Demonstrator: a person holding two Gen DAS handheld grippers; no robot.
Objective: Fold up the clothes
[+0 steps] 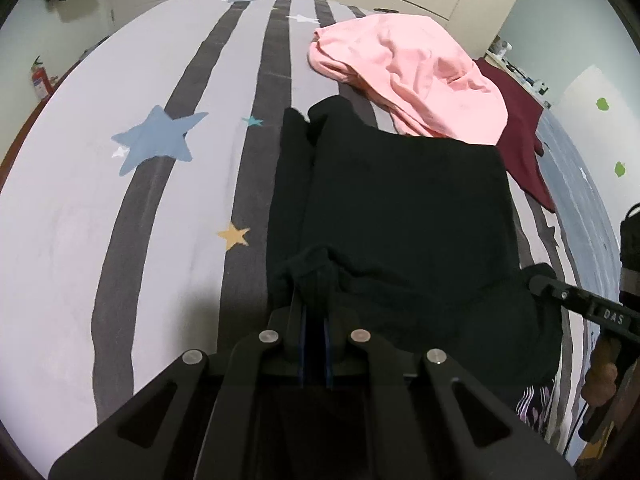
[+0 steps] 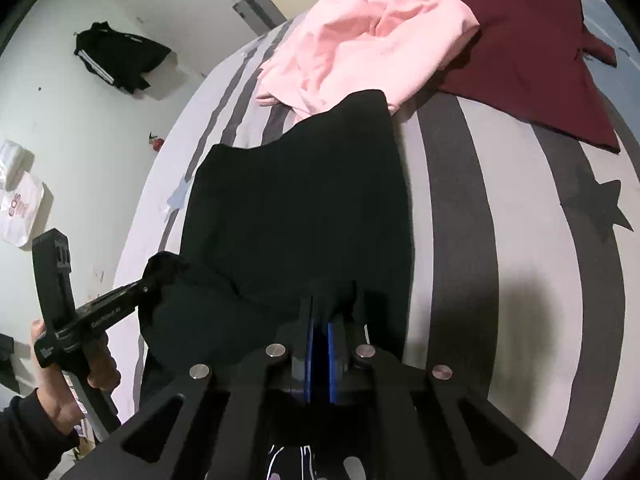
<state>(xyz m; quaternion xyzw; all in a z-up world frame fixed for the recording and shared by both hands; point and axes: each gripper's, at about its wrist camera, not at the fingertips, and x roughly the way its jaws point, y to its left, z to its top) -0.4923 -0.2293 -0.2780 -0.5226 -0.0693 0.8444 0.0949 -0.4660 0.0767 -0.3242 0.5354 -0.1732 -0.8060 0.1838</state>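
Black soft-fabric garment (image 1: 392,208) lies spread on the striped star-print bed sheet (image 1: 80,216); left gripper (image 1: 314,280) and right gripper (image 2: 320,304) each pinch a near-edge corner, likely keeping the hem taut for folding; count: two grippers, three garments on bed, incl. pink crumpled top (image 1: 404,80), maroon flat shirt (image 2: 520,52).

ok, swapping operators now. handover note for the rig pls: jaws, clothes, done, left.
Left gripper: jaws shut on the near edge of the black garment.
Right gripper: jaws shut on the same edge, other corner.
Black garment lies spread on the striped bed, near edge bunched and lifted in both grips.
Pink garment and maroon garment lie crumpled behind it, pink overlapping maroon.
Done: both corners gripped.
Left: finish folding black, then likely pink and maroon.
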